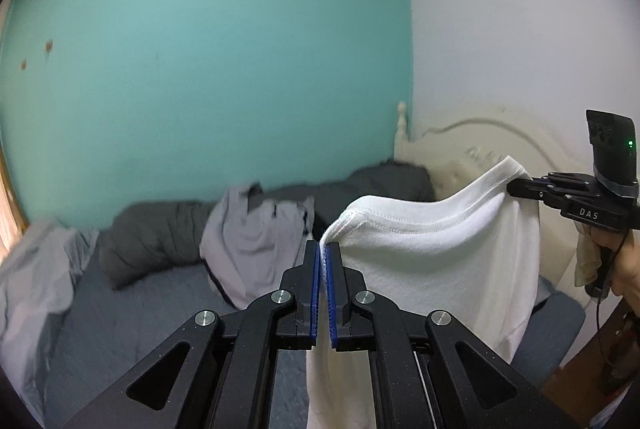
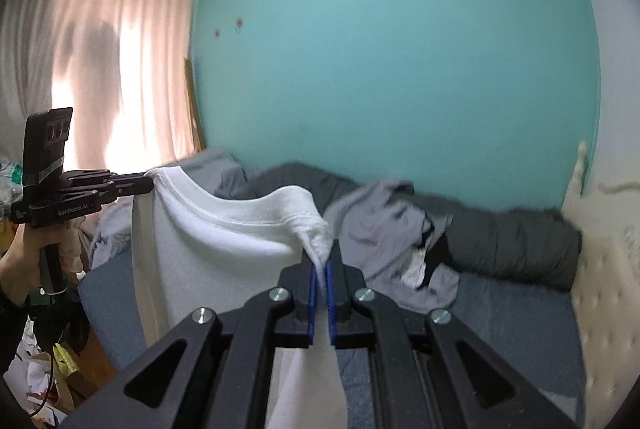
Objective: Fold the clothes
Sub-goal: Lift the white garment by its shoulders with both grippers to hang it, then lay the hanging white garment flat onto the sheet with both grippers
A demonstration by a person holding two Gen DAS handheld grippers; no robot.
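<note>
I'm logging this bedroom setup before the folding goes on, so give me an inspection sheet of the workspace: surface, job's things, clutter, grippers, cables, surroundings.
Surface: bed with a blue-grey sheet, headboard at its end.
Job's things: white shirt held up in the air by its top edge, hanging down between both grippers; lilac garment crumpled on the bed.
Clutter: dark grey duvet bunched along the wall; bags and papers on the floor.
Grippers: left gripper shut on one corner of the shirt; right gripper shut on the other.
Cables: thin black cable hanging below the right hand.
Surroundings: turquoise wall, lit curtain, white wall.
</note>
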